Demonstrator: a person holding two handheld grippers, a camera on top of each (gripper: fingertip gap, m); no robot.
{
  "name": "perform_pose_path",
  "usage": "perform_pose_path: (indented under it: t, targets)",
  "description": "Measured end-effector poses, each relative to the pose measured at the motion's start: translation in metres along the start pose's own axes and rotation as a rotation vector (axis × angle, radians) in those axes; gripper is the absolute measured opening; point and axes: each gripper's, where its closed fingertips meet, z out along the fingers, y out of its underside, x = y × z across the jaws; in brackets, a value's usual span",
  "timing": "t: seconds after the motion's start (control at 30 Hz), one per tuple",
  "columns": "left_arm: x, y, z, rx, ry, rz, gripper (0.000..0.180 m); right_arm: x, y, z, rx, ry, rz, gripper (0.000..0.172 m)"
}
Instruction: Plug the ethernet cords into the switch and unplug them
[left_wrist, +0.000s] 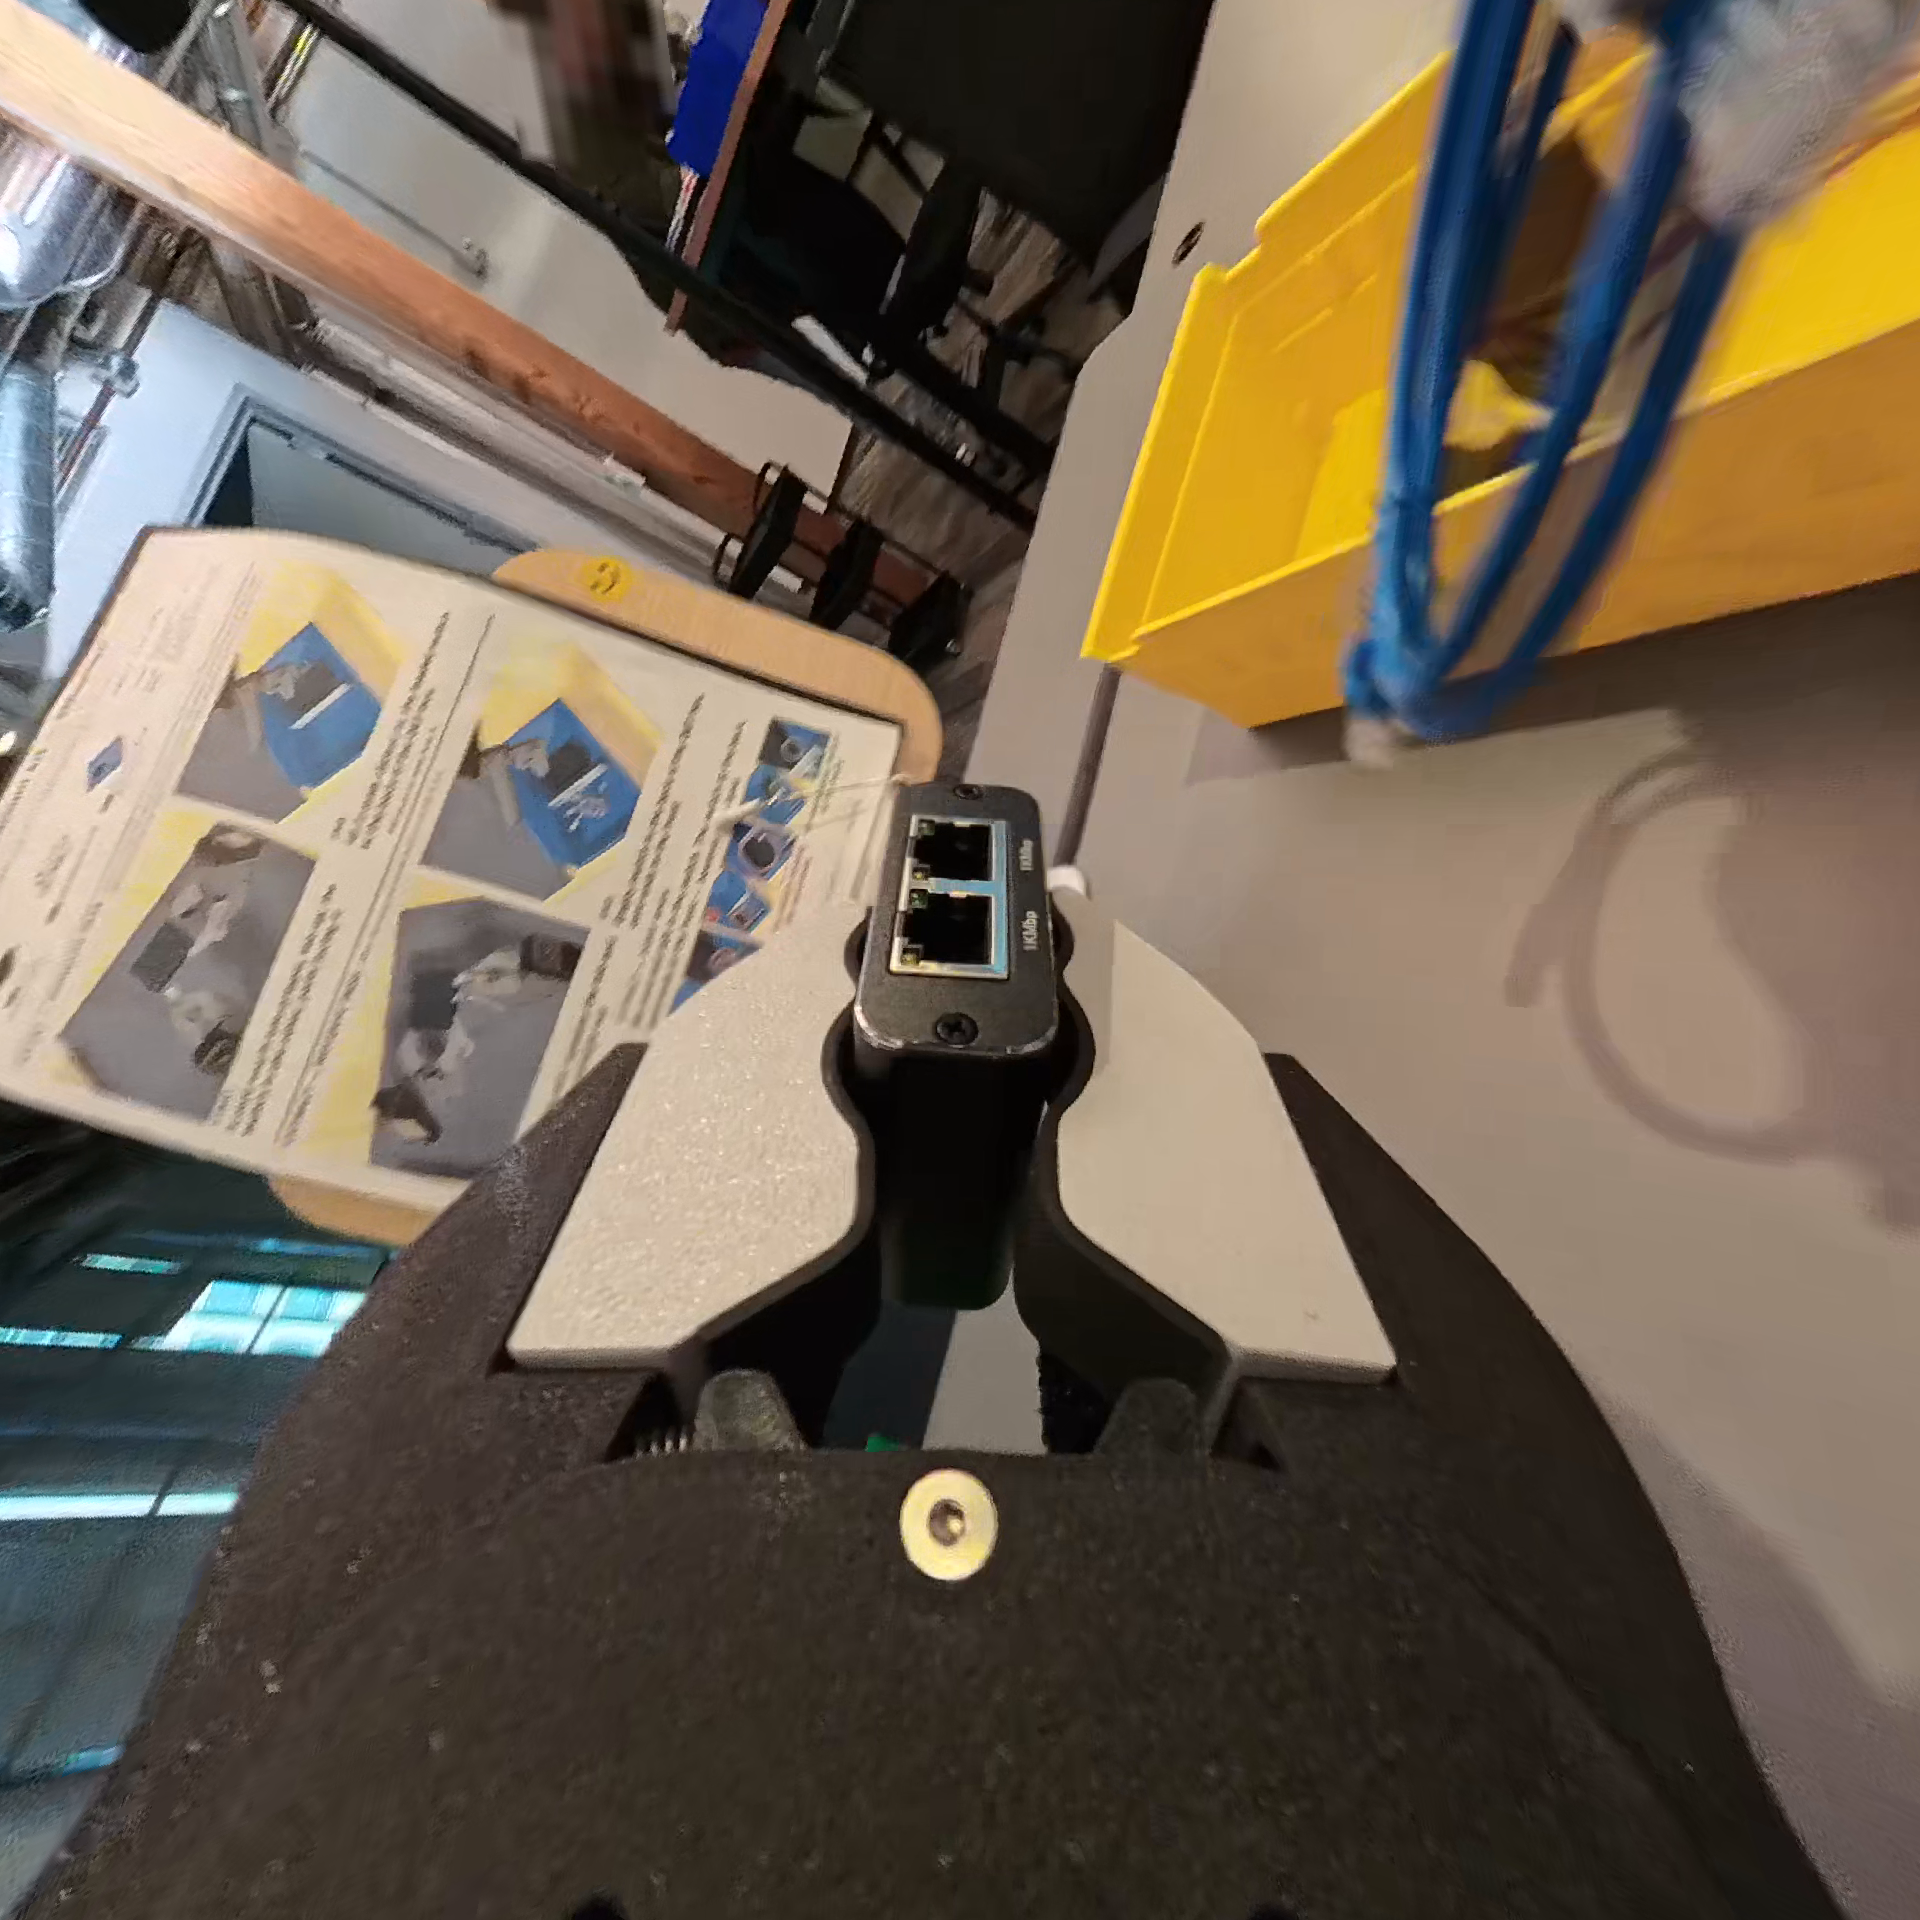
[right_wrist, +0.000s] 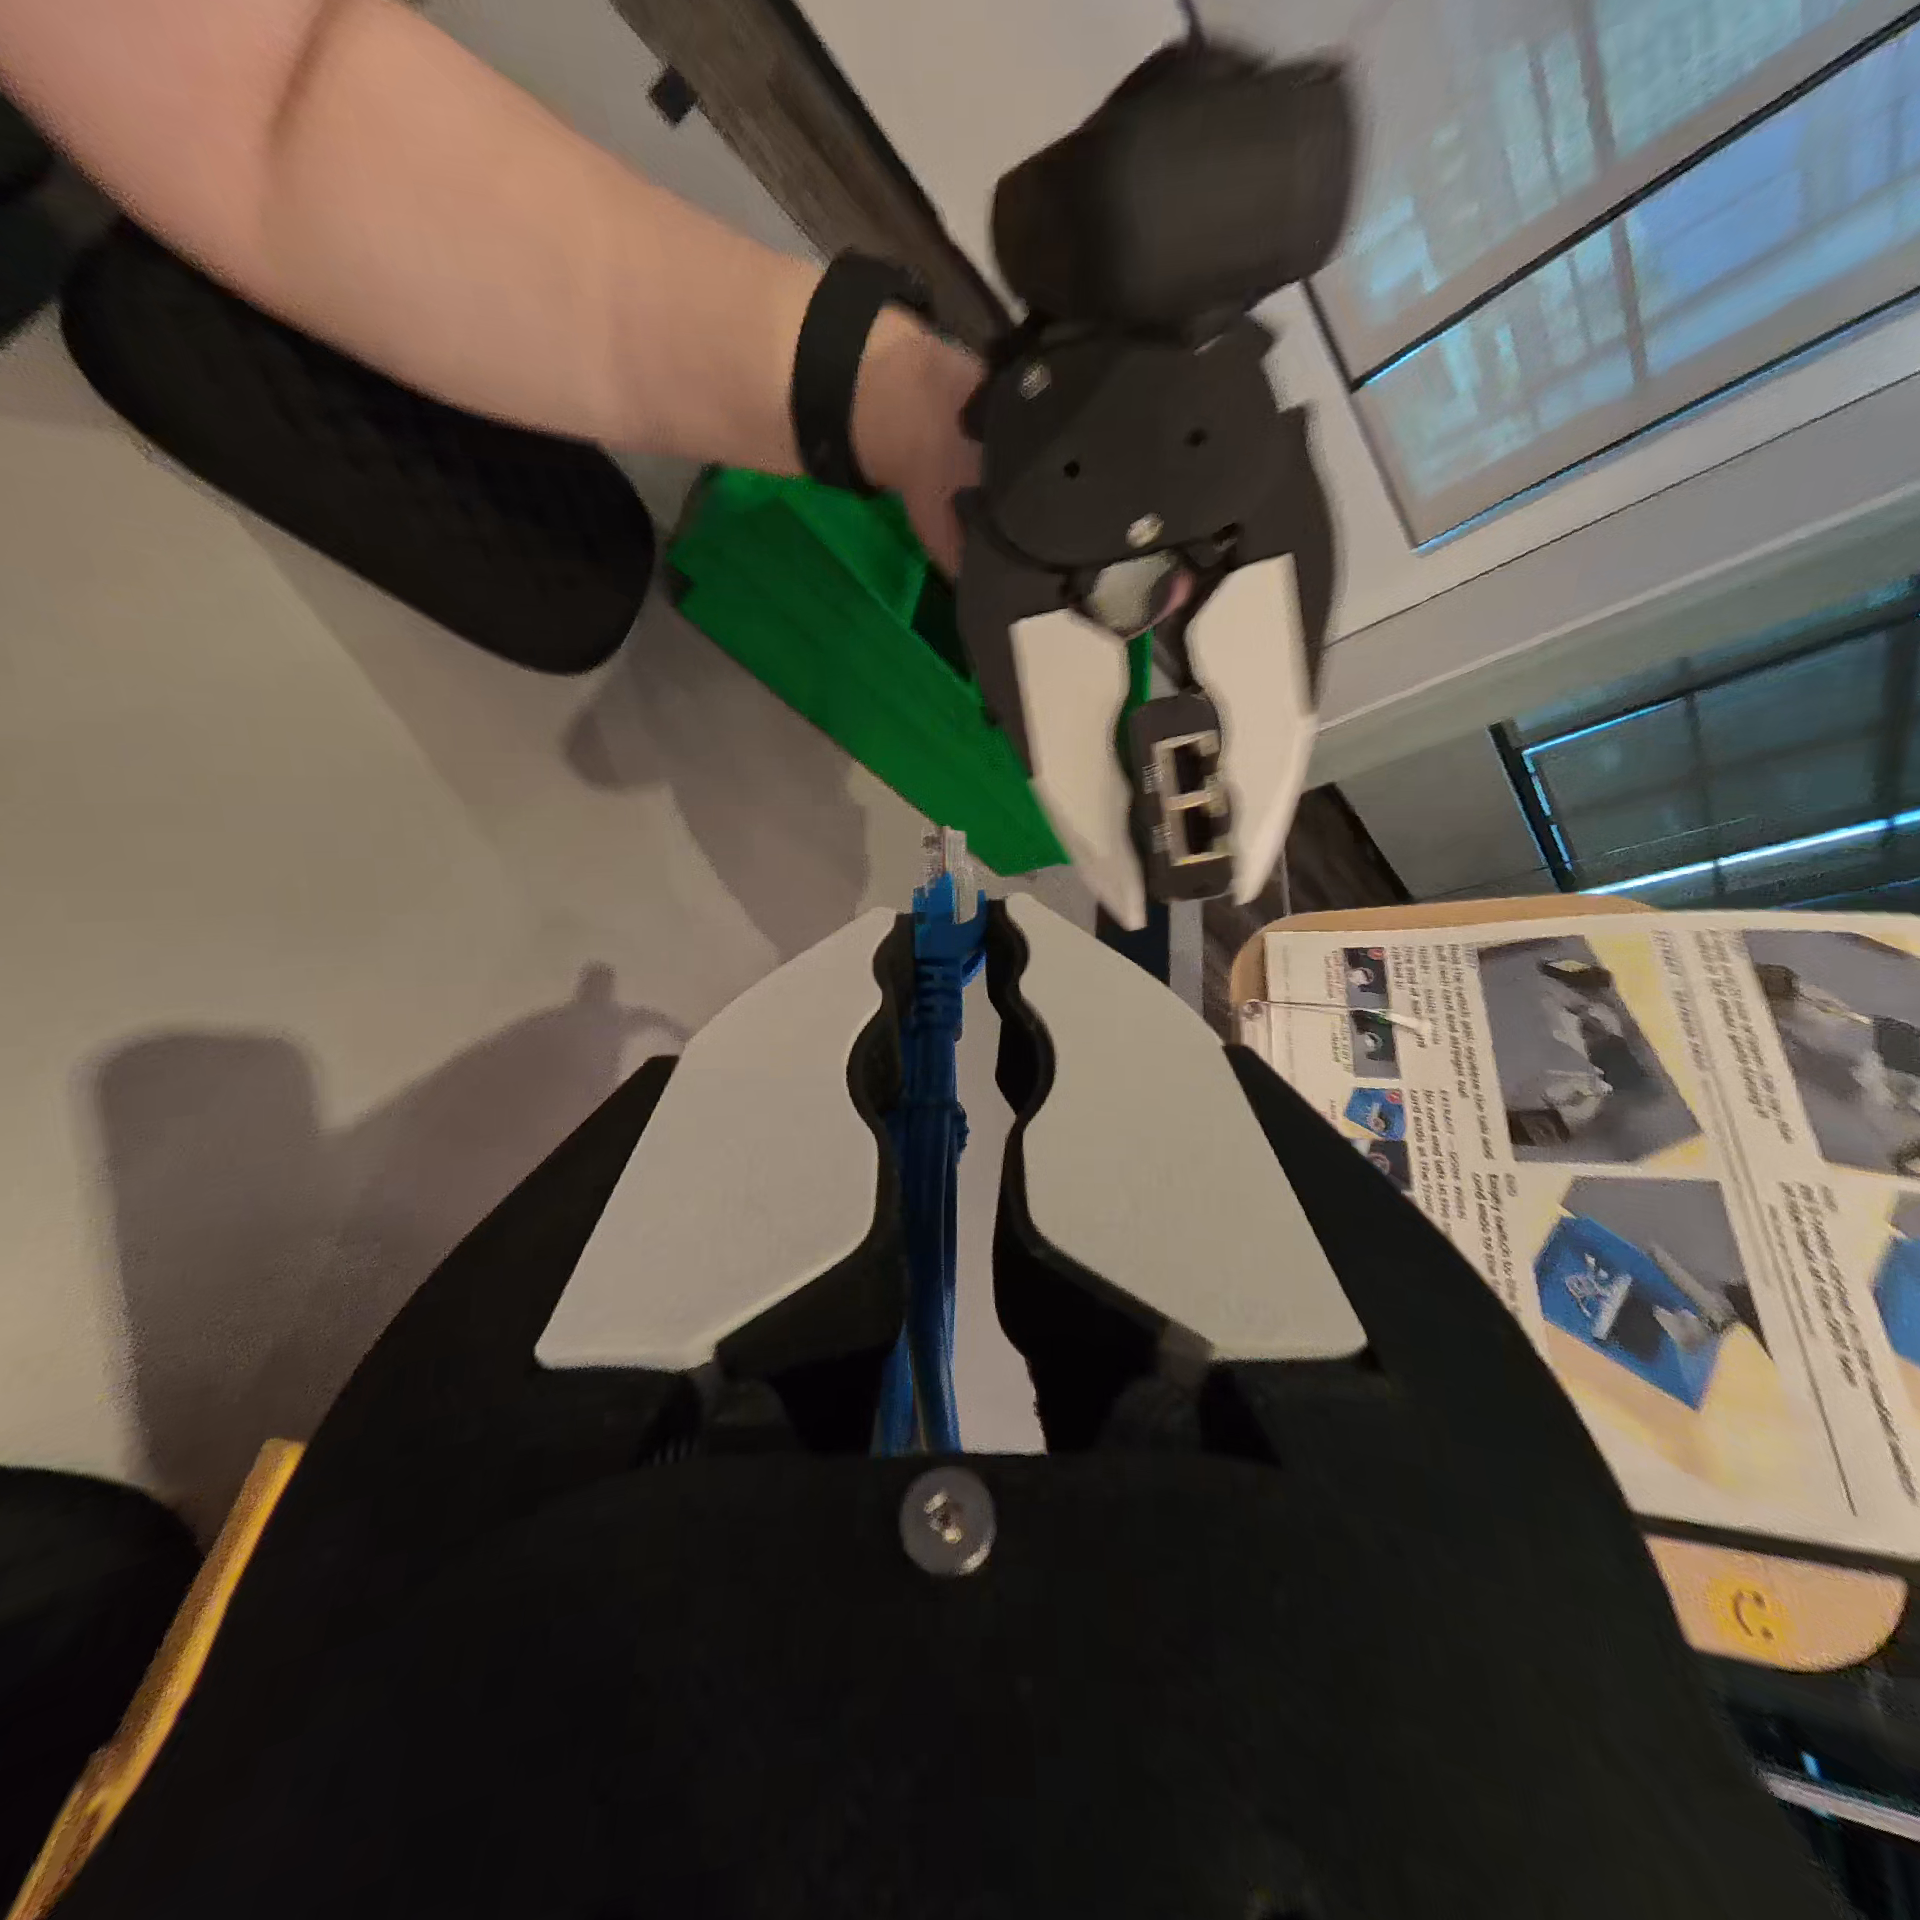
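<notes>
My left gripper (left_wrist: 961, 940) is shut on a small black switch (left_wrist: 956, 914) and holds it up in the air, its two empty ports facing away from the camera. The same gripper and switch (right_wrist: 1190, 805) show in the right wrist view, upper middle, held by a person's hand. My right gripper (right_wrist: 951, 920) is shut on a blue ethernet cord (right_wrist: 940, 997); its clear plug (right_wrist: 948, 847) sticks out past the fingertips, left of and a little short of the switch. The cord's blue loops (left_wrist: 1496, 416) hang blurred at the upper right of the left wrist view.
A yellow bin (left_wrist: 1507, 436) stands on the grey table (left_wrist: 1455, 1039). A clipboard with a printed picture sheet (left_wrist: 416, 852) lies off the table's edge; it also shows in the right wrist view (right_wrist: 1621, 1195). A green part (right_wrist: 862, 665) sits on the left gripper's handle. Tip to tip, the grippers are about 12 cm apart.
</notes>
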Motion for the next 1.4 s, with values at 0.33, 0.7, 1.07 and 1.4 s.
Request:
perform_pose_path:
  t: [0.33, 0.7, 1.07, 1.4]
  targets:
    - [-0.047, 0.017, -0.045, 0.000, -0.117, -0.104, 0.026, -0.064, 0.083, 0.110, -0.308, -0.241, -0.060, 0.014]
    - [-0.044, 0.018, -0.039, -0.017, -0.105, -0.103, 0.026, -0.134, 0.113, 0.150, -0.476, -0.430, -0.109, 0.017]
    - [-0.018, 0.019, -0.023, 0.034, 0.072, -0.172, 0.026, -0.051, 0.014, 0.073, -0.007, -0.264, 0.122, 0.010]
    - [0.046, -0.027, 0.003, 0.152, 0.271, -0.045, 0.026, 0.027, 0.024, 0.034, -0.062, 0.248, -0.043, 0.027]
